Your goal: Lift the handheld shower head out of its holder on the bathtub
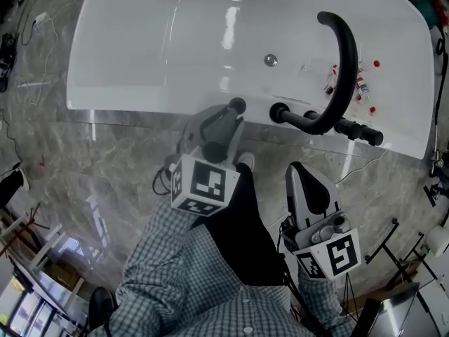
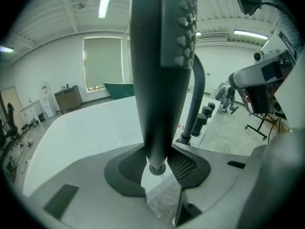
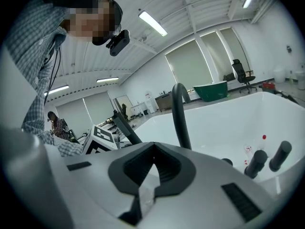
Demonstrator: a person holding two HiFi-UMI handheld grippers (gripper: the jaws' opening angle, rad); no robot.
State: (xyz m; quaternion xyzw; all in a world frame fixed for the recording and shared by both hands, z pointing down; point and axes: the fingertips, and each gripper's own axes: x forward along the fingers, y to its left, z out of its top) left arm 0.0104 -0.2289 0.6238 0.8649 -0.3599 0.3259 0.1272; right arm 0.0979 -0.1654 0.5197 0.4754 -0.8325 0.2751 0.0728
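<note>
Black shower head stood clamped in the left tool by the bathtub's near rim; right tool was closed, empty.

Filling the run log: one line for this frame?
left gripper: shut on shower head | shower head: over tub rim | right gripper: shut, empty

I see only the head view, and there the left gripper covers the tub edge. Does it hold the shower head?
Observer: Yes. In the left gripper view, the left gripper has its jaws closed on the shower head, which stands upright.
Operator: Where do the nozzles face?
Observer: The nozzles face the side where the black spout stands.
Operator: Is the right gripper busy?
Observer: No. In its own view, the right gripper has its jaws together with nothing between them.
</note>
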